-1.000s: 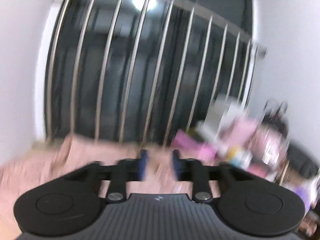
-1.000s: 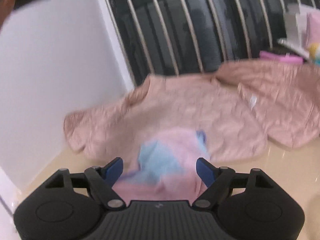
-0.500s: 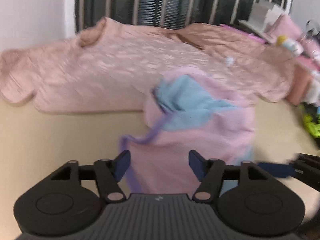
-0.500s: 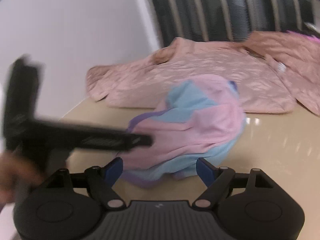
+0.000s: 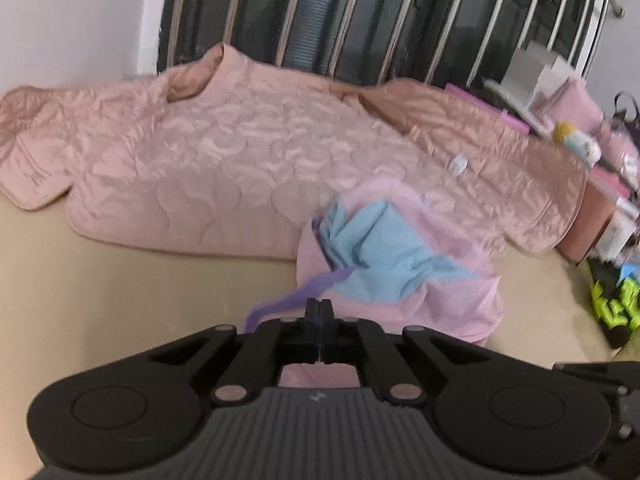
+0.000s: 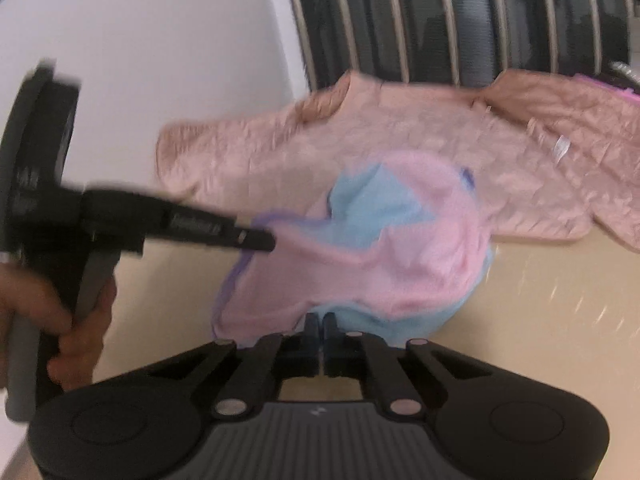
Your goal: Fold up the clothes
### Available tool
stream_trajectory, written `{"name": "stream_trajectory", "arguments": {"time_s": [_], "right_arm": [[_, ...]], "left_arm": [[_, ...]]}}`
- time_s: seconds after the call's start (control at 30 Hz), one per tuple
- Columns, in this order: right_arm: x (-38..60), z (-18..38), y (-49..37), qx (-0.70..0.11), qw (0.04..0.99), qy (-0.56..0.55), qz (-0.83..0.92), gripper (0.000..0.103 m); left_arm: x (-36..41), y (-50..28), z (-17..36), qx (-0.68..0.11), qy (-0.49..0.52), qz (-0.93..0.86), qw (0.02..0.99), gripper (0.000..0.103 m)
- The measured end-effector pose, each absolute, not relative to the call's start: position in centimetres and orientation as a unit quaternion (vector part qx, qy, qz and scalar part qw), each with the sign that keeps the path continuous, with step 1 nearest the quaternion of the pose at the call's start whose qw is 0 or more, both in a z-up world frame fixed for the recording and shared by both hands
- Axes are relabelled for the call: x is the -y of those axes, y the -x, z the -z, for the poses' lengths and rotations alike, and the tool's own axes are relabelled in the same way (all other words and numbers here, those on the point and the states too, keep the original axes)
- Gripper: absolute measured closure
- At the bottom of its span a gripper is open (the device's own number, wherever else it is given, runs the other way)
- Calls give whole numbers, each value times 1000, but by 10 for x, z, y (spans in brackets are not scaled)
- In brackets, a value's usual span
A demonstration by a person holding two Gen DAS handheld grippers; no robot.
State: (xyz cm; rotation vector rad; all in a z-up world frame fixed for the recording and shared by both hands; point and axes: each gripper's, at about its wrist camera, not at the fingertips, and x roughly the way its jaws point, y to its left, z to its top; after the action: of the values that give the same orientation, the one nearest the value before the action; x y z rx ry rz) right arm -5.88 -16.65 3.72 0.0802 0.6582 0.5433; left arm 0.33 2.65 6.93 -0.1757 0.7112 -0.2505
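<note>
A small pink and light-blue garment (image 5: 404, 264) with purple trim lies crumpled on the beige table (image 5: 120, 296), partly over a large quilted pink jacket (image 5: 240, 148). My left gripper (image 5: 319, 310) is shut on the garment's purple-trimmed near edge. In the right wrist view the left gripper (image 6: 264, 240) pinches that edge from the left. My right gripper (image 6: 320, 324) is shut on the garment's (image 6: 400, 248) near blue hem. The jacket (image 6: 500, 160) lies spread behind it.
A dark railing with metal bars (image 5: 360, 20) runs behind the table. Boxes, pink items and bottles (image 5: 568, 120) crowd the right side, with a green-and-black object (image 5: 612, 304) at the right edge. A white wall (image 6: 140, 60) is on the left.
Both grippers were open half a second ago and are shut on the garment's near edges now. The left gripper swung down from facing the railing to the garment.
</note>
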Motion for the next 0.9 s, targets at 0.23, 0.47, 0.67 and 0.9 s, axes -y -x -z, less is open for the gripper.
{"name": "stream_trajectory", "arguments": {"time_s": [0.23, 0.47, 0.67, 0.9], "right_arm": [[191, -111, 70, -200, 938, -96, -266, 103], [202, -169, 71, -135, 942, -99, -291, 103], [210, -192, 98, -98, 942, -90, -309, 103], [230, -177, 92, -151, 952, -15, -265, 95]], "left_arm": [[-17, 36, -115, -280, 78, 182, 939, 64], [36, 98, -108, -221, -29, 226, 948, 22], [63, 90, -87, -240, -44, 169, 955, 37], [-4, 72, -76, -286, 92, 137, 944, 101]]}}
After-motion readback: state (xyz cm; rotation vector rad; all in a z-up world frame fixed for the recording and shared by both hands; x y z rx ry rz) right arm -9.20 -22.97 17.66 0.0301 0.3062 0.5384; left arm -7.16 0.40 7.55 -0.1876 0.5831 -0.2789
